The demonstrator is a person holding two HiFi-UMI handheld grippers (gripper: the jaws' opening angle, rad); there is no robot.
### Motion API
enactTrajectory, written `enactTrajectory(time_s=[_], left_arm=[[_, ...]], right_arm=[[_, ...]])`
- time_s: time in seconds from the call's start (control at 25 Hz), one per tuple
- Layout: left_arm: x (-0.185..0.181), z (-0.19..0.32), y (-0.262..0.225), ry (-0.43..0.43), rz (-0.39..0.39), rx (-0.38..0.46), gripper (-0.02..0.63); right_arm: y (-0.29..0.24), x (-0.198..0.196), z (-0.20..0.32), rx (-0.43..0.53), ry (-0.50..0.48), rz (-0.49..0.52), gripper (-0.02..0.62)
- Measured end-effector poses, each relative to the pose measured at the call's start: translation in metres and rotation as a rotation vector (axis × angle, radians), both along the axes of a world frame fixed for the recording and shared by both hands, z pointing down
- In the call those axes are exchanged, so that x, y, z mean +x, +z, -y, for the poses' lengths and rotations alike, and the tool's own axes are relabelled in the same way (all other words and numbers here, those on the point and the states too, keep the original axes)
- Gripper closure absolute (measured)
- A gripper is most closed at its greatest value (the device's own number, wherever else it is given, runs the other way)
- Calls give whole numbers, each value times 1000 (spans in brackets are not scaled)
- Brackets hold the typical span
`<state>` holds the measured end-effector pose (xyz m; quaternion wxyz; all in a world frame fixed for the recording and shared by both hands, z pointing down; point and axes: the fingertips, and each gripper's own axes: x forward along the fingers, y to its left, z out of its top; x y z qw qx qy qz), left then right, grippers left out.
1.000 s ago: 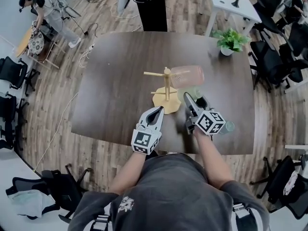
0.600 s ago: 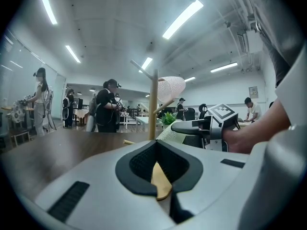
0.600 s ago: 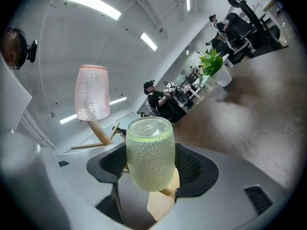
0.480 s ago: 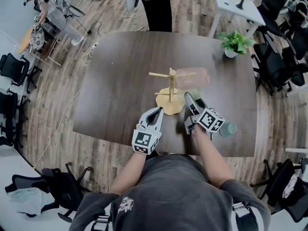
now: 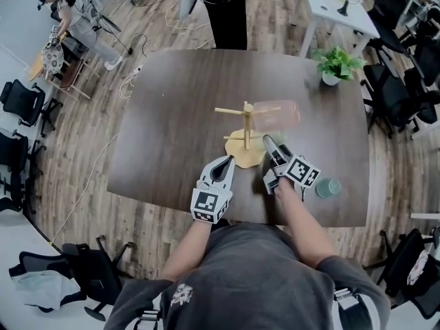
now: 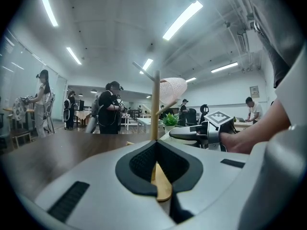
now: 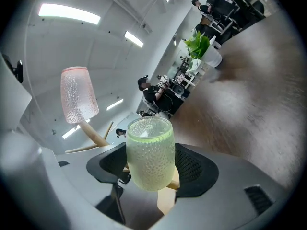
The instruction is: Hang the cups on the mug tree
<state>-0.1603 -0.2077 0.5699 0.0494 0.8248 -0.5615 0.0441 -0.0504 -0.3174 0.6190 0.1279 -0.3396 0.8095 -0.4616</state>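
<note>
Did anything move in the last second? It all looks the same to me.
Hardly anything. The right hand-held gripper keeps hold of the green cup, perhaps edging slightly toward the mug tree. The left hand-held gripper, the pink cup on its peg and the teal cup stayed put.

green cup [image 7: 149,152] handle out of sight, cup nearly hidden behind right gripper [image 5: 269,143] in head view, mug tree [image 6: 155,104] foot largely masked by left gripper [image 6: 155,145], standing person [image 5: 221,9] cropped by top edge
</note>
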Motion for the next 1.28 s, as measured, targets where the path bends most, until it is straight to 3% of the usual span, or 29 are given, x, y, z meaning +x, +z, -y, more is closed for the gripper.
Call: enactTrajectory(time_s=[0.52,0.88,1.28], left_arm=[[-2,-4,4,-1,8,-9,598],[10,-5,-3,38,7,0,598],[24,-9,-8,53,-6,-1,598]], right_arm=[[8,-6,1,-48,-27,69,268],[-5,4,-1,57,3,-44,256],[-27,35,-38,222,34,-266,250]])
